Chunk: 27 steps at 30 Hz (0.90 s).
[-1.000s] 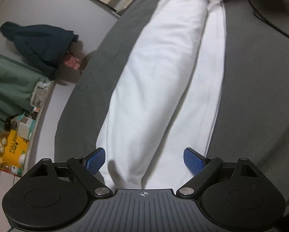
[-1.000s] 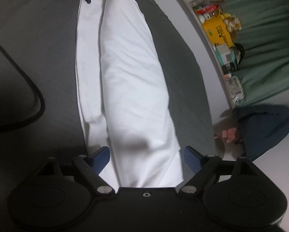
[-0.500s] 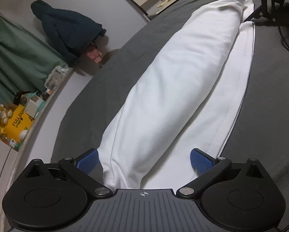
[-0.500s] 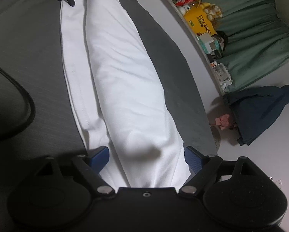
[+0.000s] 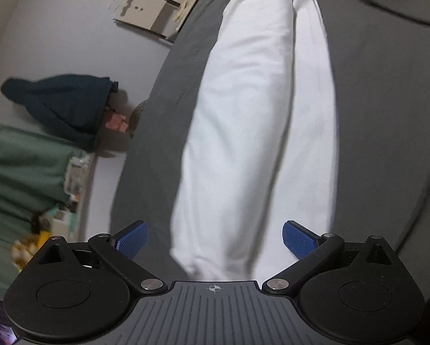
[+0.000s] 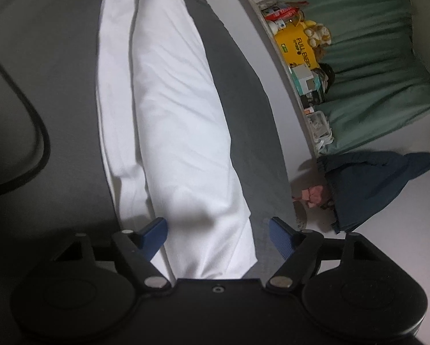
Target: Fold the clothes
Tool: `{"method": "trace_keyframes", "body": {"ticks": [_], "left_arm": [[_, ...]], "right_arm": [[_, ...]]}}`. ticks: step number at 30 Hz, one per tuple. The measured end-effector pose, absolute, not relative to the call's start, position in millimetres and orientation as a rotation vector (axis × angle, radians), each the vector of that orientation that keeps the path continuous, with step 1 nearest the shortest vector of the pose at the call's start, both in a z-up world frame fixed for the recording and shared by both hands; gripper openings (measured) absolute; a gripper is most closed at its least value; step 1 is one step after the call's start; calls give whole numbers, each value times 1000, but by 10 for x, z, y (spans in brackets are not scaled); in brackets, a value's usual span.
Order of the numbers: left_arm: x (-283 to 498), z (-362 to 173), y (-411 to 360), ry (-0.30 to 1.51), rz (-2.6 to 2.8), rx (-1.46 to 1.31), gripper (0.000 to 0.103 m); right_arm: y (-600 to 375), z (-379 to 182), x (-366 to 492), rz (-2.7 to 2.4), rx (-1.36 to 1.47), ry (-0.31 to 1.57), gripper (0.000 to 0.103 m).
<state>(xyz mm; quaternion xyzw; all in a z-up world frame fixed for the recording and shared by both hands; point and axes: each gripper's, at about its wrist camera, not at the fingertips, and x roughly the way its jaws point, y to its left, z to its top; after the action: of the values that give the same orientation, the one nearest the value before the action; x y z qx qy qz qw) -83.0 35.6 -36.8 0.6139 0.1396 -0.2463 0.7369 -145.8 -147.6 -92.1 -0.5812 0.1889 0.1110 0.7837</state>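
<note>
My left gripper (image 5: 215, 237) fingers stand fully spread, astride one end of the folded white garment (image 5: 252, 132) on the grey bed cover (image 5: 387, 115), gripping nothing. My right gripper (image 6: 217, 234) fingers are closing around the garment's opposite end; pads not pressing.

We hold our left gripper (image 5: 215, 237), a black two-finger tool with blue ribbed pads (image 5: 296, 238), tilted downward with its jaws spread wide and neither pad pressing on anything. Our right gripper (image 6: 217, 237), of the same black build with blue pads (image 6: 281, 238), also points downward; its jaws are closing, the pads not yet pressing on what lies between them.
</note>
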Motion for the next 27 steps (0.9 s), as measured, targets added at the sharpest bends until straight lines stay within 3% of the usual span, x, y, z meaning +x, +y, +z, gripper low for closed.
{"method": "trace_keyframes", "body": {"ticks": [6,12,14,16,17,18,19,27], "left_arm": [[-789,-509,224,267,-618,1534,94],[-940,-663,87,194,-673,1651,70],[-933,-688,72,210,-684,1659,58],[-903,-693,61,249,-699,1643,38],[-891,-682,57,269,-705,1620,36],[-885,-653,55,285,-706,1587,25],[-872,-603,54,296,-701,1549,18],[-780,254,250,259,-622,1248,10]], "right_arm": [[-1466,-1054,-1415,261,-1323,416,74],[-1406,-1156,-1353,267,-1405,388,59],[-1415,-1174,-1315,250,-1421,398,53],[-1435,-1179,-1281,259,-1412,413,36],[-1444,-1176,-1266,267,-1402,419,29],[-1451,-1159,-1255,277,-1389,427,17],[-1461,-1118,-1254,283,-1374,423,12],[-1680,-277,-1086,204,-1215,318,8]]}}
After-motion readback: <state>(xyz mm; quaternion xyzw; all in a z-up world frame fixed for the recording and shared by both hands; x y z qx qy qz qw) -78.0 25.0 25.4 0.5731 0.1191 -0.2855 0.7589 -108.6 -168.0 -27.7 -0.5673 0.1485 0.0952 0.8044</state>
